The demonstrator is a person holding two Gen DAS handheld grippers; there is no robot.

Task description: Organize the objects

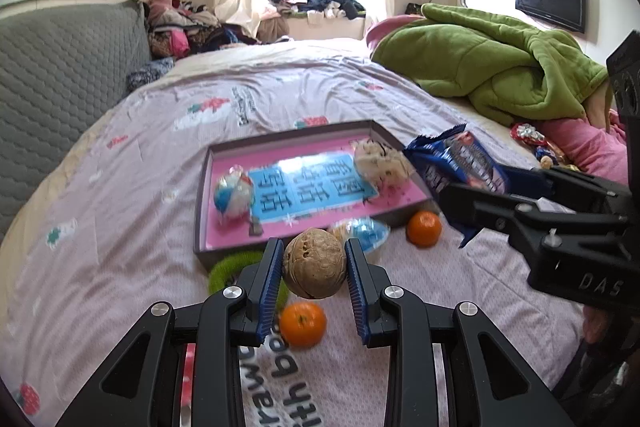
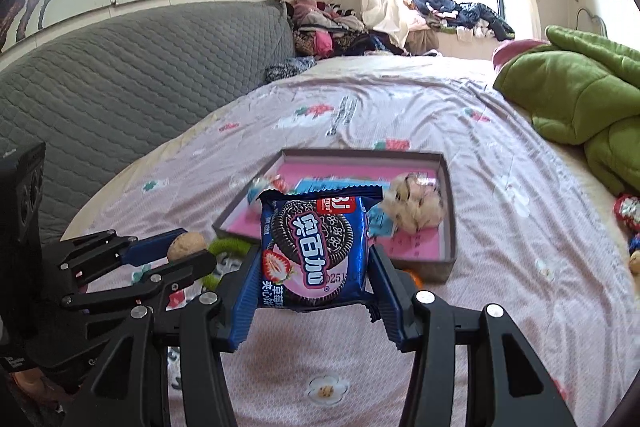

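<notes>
Left gripper (image 1: 314, 263) clamped walnut (image 1: 315, 262), hard, round, slip-prone; held across middle. Right gripper (image 2: 314, 263) pinched cookie packet (image 2: 316, 247) by side edges; light, crushable. Both above bed, near tray (image 1: 202, 207).

Tangerine (image 1: 424, 228) just beside tray (image 1: 280, 143)

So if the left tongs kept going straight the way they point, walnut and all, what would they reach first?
Probably the near wall of the shallow box, or the blue-wrapped candy just in front of it. The left tongs aim down toward them; depth is unclear.
</notes>
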